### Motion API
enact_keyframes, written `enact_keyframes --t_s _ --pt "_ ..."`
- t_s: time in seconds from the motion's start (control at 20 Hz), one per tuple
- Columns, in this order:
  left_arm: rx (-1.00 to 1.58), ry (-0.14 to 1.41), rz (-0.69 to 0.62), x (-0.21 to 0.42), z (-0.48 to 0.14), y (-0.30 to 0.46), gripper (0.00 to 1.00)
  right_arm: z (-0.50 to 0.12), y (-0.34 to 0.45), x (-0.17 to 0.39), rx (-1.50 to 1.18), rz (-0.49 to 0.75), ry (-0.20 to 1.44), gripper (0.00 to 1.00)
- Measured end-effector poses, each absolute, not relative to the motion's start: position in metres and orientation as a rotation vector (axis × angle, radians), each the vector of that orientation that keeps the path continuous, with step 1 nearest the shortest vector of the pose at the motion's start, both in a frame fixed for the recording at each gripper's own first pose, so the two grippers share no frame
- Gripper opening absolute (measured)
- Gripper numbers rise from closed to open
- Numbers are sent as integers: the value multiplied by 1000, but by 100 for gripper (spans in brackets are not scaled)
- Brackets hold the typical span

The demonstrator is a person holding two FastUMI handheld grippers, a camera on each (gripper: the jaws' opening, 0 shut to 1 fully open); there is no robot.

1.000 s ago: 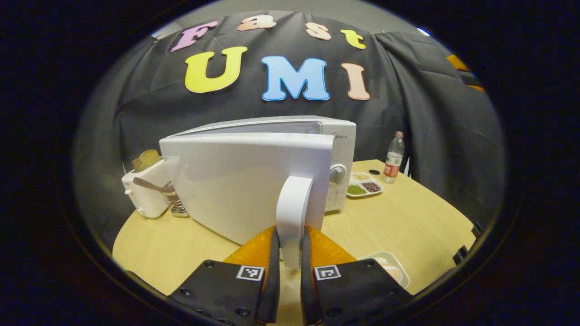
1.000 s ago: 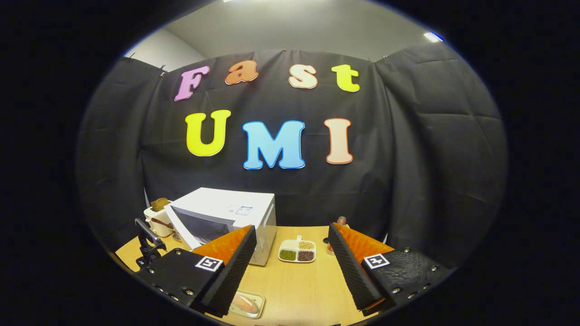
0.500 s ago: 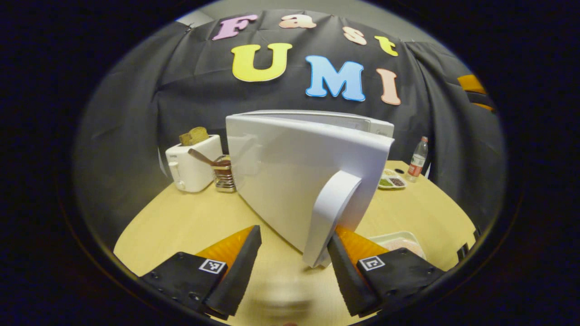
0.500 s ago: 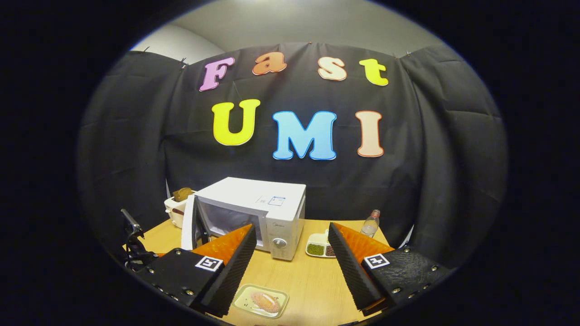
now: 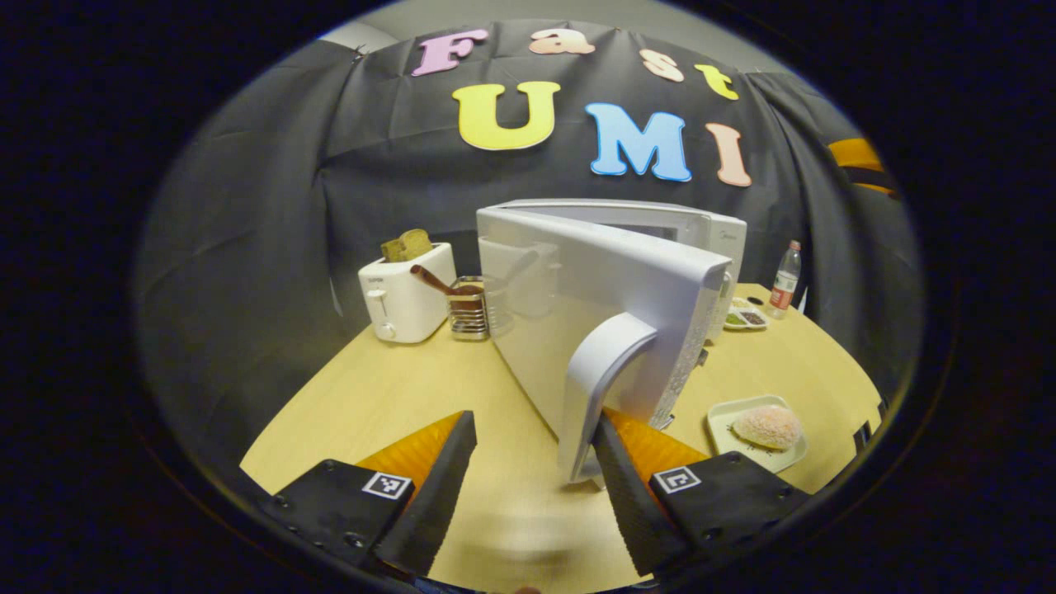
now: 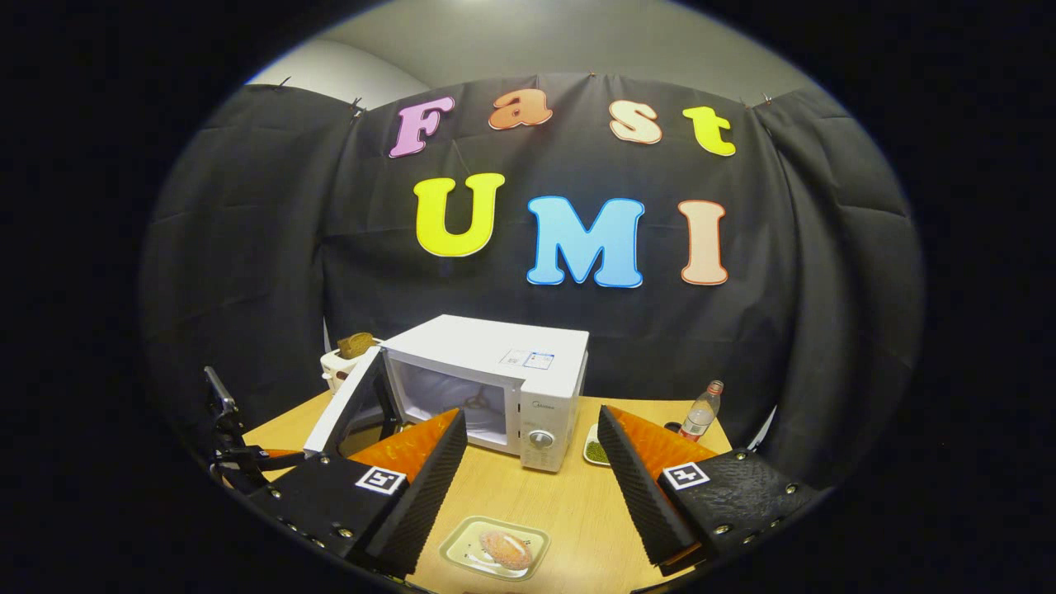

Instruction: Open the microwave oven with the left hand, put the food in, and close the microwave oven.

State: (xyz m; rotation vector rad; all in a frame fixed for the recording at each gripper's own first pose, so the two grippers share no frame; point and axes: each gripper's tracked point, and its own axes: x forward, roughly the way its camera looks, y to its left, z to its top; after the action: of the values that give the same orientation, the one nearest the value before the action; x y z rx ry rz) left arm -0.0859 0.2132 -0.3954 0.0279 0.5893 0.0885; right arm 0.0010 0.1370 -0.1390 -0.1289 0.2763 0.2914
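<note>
- The left gripper [image 5: 528, 458] is spread wide and grips nothing; the white door handle [image 5: 596, 388] stands just inside its right-hand finger, whether touching it I cannot tell.
- Ahead of that gripper the microwave door [image 5: 594, 305] is swung open, its outer face turned to the left gripper view; the microwave [image 5: 660, 221] body lies behind it.
- A brand mark sits at the microwave's top front corner in the left gripper view, too small to read.
- To the right of the left gripper, on the wooden table [image 5: 396, 396], lies a pale tray [image 5: 755, 429] with a round pinkish piece of food [image 5: 767, 425] on it.
- Farther off to the right, a small divided dish [image 5: 745, 318] holds green and dark grains, and a clear bottle [image 5: 784, 279] with a red label stands beside it; the label is unreadable.
- Ahead and left of the left gripper stands a white toaster [image 5: 404, 293] with bread [image 5: 404, 245] in its slots, and a wire holder [image 5: 469, 309] with a brown utensil next to it.
- The right gripper [image 6: 528, 487] is also wide apart and empty, held above the table.
- Just below and between its fingers in the right gripper view is the tray with the food [image 6: 506, 547].
- Beyond it the microwave stands with its door open to the left and the cavity [image 6: 454, 400] showing; a sticker on its top and a mark above the knob [image 6: 540, 438] are too small to make out.
</note>
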Motion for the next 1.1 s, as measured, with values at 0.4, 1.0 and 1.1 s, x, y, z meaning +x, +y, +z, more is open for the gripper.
enact_keyframes --t_s 0.4,1.0,1.1 --pt "20 606 108 -106 -395 271 91 -152 167 -1 -111 340 300 97" --pt "-2 610 -13 -108 -400 309 91 -333 145 -33 -316 423 646 98" --pt "-8 611 -32 -112 -401 308 88 -362 140 -38 -347 447 709 98"
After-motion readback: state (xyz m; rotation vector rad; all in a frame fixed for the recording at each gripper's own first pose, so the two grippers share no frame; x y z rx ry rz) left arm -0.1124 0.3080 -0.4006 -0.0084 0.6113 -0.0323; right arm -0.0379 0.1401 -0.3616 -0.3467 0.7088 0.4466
